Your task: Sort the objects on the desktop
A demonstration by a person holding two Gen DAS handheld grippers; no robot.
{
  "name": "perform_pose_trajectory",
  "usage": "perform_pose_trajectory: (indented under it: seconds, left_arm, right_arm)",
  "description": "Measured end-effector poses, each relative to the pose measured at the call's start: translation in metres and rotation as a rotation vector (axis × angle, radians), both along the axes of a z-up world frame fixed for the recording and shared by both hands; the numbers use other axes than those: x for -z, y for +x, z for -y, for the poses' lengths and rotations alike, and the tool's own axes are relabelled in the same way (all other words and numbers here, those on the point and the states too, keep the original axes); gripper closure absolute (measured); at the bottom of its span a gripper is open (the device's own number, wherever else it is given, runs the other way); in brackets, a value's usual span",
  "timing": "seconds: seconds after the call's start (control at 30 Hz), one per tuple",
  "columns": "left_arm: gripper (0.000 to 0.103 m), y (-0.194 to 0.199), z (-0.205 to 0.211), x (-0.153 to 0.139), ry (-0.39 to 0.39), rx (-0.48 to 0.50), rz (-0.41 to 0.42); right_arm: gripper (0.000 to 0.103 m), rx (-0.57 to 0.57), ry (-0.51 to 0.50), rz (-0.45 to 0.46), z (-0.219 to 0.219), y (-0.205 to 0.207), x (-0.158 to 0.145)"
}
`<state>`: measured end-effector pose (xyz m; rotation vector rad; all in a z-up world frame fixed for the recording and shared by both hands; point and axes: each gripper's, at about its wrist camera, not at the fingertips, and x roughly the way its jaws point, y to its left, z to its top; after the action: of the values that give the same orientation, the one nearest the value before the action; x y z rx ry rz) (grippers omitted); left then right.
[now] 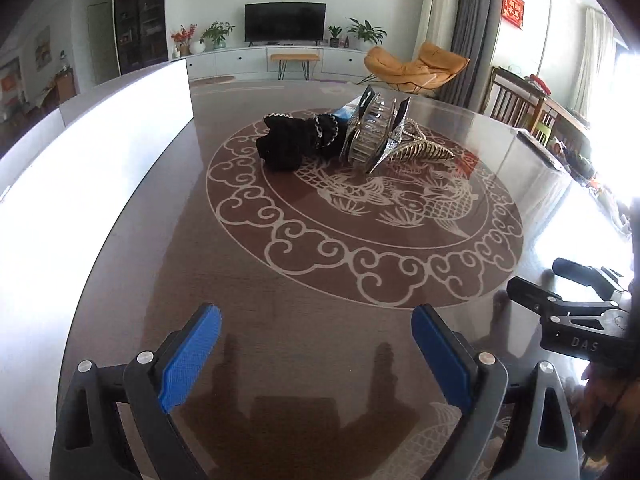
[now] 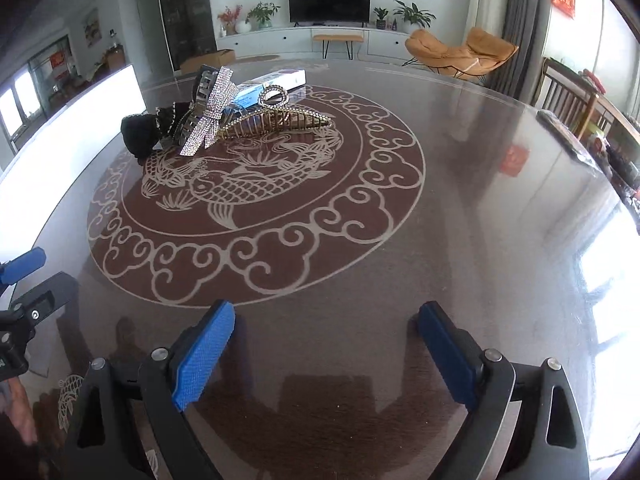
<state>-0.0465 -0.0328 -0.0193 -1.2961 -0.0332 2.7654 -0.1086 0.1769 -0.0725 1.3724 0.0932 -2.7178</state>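
Far across the round table (image 1: 168,280) lies a small heap: a black scrunchie (image 1: 288,144) (image 2: 140,136), a rhinestone bow hair clip (image 1: 372,128) (image 2: 212,116) and a gold claw clip (image 1: 424,150) (image 2: 280,120). Behind them lies a blue-and-white box (image 2: 276,80). My left gripper (image 1: 316,316) hovers low over the near table edge, open, with nothing between its blue pads. My right gripper (image 2: 326,312) stands open beside it, also holding nothing, well short of the heap. Each gripper shows at the edge of the other's view.
A bright white box or panel (image 1: 120,128) (image 2: 80,120) runs along the table's left side. The tabletop is glossy glass over a fish-and-cloud pattern. Wooden chairs (image 1: 516,100) and cluttered furniture stand past the right rim.
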Motion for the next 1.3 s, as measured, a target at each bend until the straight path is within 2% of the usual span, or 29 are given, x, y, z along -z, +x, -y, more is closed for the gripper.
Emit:
perform_pose_trajectory:
  seconds: [0.07, 0.23, 1.3]
  left_arm:
    - [0.006, -0.010, 0.003, 0.007, 0.019, 0.000, 0.043]
    - [0.000, -0.011, -0.014, 0.012, -0.071, 0.037, 0.066]
    - [0.000, -0.012, -0.012, 0.015, -0.064, 0.040, 0.067]
  right_arm:
    - [0.000, -0.015, -0.001, 0.015, 0.003, 0.000, 0.001]
    - [0.000, -0.015, -0.002, 0.016, 0.005, -0.003, 0.002]
    - [0.000, -0.015, -0.003, 0.016, 0.005, -0.003, 0.002]
